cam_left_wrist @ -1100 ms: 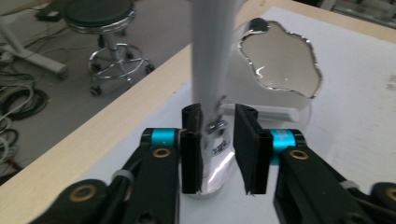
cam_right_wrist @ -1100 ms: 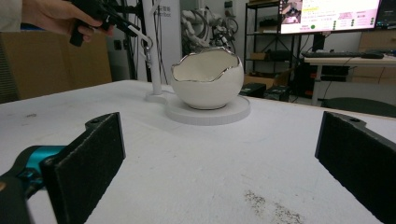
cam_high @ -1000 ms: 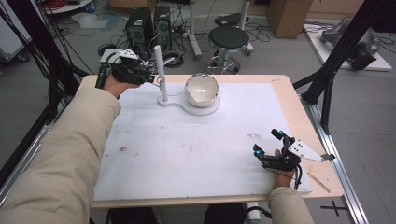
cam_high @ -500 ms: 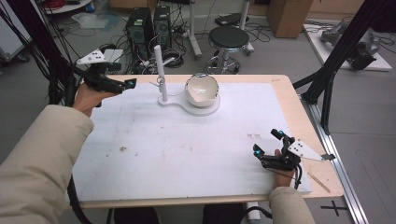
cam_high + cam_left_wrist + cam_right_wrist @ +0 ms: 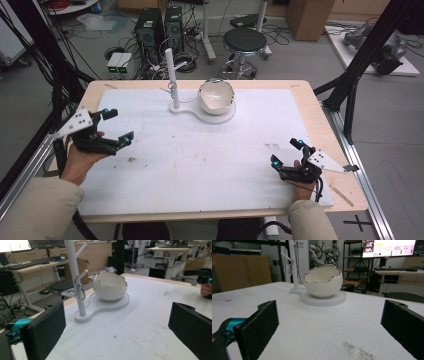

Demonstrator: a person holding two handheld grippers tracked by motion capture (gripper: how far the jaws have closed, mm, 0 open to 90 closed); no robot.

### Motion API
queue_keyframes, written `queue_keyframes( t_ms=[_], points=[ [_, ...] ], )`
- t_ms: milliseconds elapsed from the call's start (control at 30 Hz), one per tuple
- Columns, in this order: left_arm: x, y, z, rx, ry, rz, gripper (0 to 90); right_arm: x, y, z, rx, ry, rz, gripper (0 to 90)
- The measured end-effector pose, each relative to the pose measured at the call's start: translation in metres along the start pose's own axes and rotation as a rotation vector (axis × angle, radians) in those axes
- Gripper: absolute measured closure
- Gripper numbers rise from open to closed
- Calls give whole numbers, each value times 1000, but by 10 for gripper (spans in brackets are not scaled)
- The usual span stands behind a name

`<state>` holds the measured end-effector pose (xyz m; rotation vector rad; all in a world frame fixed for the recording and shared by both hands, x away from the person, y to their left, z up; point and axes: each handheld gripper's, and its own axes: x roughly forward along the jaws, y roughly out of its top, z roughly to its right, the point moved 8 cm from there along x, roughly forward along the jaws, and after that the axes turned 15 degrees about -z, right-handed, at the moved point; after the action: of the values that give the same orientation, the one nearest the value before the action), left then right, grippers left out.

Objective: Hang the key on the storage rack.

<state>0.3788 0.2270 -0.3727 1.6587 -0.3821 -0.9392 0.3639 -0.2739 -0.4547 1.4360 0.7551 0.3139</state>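
Eggshell-shaped white bowl (image 5: 216, 96) has jagged metallic rim.

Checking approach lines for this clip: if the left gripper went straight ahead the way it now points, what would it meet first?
Judging by its own view, the open left gripper points across bare white table cover toward the white egg-shaped bowl on its white base. The bowl looks first, though the thin white post stands close beside that line.

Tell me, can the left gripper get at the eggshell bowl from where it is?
Probably yes. The left gripper is open and holds nothing, and bare mat lies between it and the bowl. The white stand rises just left of the bowl, so approach from the front.
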Motion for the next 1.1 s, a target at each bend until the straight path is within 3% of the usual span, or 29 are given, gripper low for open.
queue_keyframes(
  t_ms=[67,167,300,433,700,833,1100],
  points=[
    [-3,-15,6,-20,10,29,17,0,0,0,-2,-1,2,5],
    [-7,-35,16,-13,53,55,17,0,0,0,0,-1,0,5],
    [-10,-59,24,-59,79,104,17,0,0,0,-7,-3,5,5],
    [-10,-74,28,-75,98,133,17,0,0,0,-6,-4,4,5],
    [-9,-83,33,-49,113,153,17,0,0,-1,-8,-7,0,5],
    [-13,-86,30,-75,136,197,17,0,0,-1,-14,-7,2,5],
    [-10,-87,29,-90,139,171,17,0,0,-1,-14,-9,-2,6]
  ],
)
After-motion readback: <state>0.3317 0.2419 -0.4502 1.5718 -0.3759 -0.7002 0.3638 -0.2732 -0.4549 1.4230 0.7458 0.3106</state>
